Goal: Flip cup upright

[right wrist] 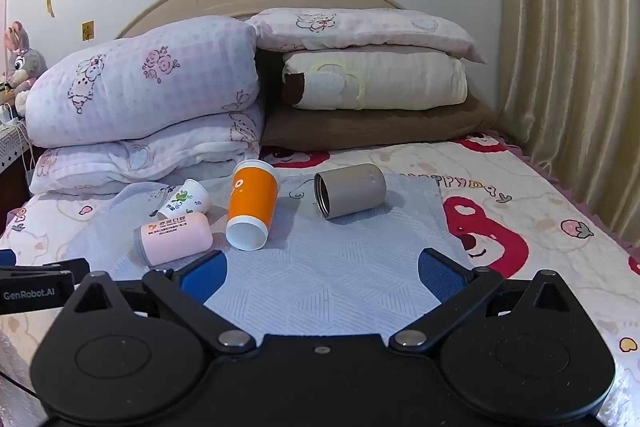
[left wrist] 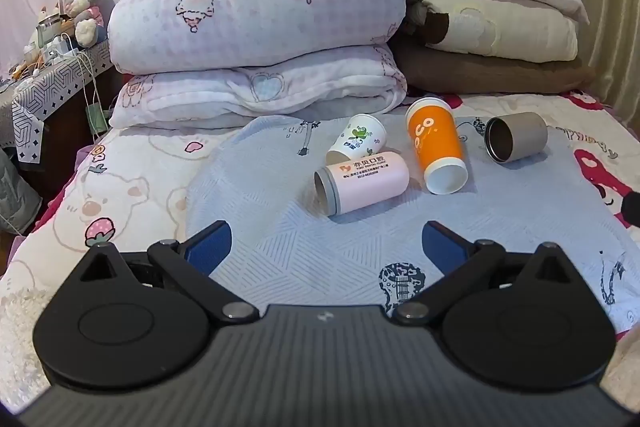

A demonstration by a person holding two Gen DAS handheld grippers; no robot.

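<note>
Left wrist: both tongs (left wrist: 326, 243) (right wrist: 322, 271) released, pink cup (left wrist: 366, 181) touching white cup (left wrist: 358, 139), orange cup (left wrist: 436, 151) beside

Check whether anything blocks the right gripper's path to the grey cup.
Nothing visible does. The right gripper is open over bare mat, and the grey cup lies on its side ahead; the orange cup lies off left.

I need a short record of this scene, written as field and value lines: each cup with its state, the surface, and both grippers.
surface: pale blue cloth spread on the bed
orange cup: on its side, open end toward the cameras
pink cup: on its side, touching the small white cup
small white cup: on its side, behind the pink cup
grey cup: on its side, apart from the others
left gripper: open, holds nothing
right gripper: open, holds nothing
cups upright: none
</note>
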